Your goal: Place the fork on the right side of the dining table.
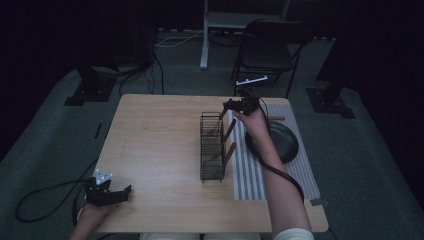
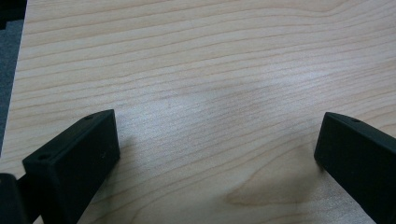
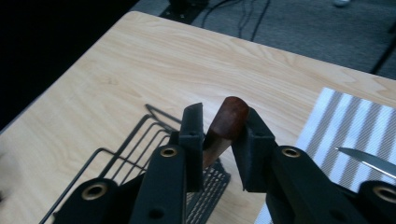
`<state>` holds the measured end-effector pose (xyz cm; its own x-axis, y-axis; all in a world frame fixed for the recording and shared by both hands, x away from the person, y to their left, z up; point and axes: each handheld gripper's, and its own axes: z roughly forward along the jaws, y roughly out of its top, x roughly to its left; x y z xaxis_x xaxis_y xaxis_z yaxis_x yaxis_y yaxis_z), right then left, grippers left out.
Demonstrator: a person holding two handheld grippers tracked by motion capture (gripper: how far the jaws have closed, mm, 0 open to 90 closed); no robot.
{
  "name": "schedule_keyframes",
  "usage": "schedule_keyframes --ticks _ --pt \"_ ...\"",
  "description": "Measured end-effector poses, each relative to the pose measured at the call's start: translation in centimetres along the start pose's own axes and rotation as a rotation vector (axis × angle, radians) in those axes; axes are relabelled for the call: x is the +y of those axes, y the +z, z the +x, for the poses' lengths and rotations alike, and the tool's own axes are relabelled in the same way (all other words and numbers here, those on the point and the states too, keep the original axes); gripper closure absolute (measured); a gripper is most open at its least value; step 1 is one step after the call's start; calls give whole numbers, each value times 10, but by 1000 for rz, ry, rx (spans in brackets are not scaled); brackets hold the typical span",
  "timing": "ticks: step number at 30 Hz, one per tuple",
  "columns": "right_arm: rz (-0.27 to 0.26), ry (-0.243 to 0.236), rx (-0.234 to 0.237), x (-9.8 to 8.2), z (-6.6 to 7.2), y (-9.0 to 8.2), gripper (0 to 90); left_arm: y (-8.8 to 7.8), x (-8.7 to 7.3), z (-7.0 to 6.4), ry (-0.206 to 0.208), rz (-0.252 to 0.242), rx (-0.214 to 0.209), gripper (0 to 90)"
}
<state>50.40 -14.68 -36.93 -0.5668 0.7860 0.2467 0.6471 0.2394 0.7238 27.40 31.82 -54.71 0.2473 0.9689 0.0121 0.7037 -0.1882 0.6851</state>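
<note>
A black wire rack (image 1: 212, 147) stands mid-table with wooden-handled utensils (image 1: 230, 151) leaning out of it. My right gripper (image 1: 227, 106) is over the rack's far end. In the right gripper view its jaws close on a brown wooden handle (image 3: 229, 121) that rises from the rack (image 3: 140, 135), with the right gripper (image 3: 222, 126) pinching it near the rounded top. At the table's near left corner, my left gripper (image 1: 117, 192) rests low. In the left gripper view it (image 2: 217, 140) is open, with bare wood between its fingers (image 2: 74, 158).
A grey striped mat (image 1: 250, 175) lies right of the rack, with a dark round pan (image 1: 277, 140) on it. A knife blade (image 3: 369, 161) lies on the mat (image 3: 345, 121). A black folding chair (image 1: 265, 50) stands beyond the wooden table (image 1: 160, 150).
</note>
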Motion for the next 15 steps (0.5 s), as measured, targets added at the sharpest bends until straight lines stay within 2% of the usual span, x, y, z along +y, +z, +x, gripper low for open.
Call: schedule_keyframes --ticks 4,11,15 --pt "9 -13 32 -1 2 -3 790 0 0 0 0 0 0 0" --pt "23 -72 11 1 13 -8 807 0 0 0 0 0 0 0" --pt "1 -99 13 4 21 -20 808 0 0 0 0 0 0 0"
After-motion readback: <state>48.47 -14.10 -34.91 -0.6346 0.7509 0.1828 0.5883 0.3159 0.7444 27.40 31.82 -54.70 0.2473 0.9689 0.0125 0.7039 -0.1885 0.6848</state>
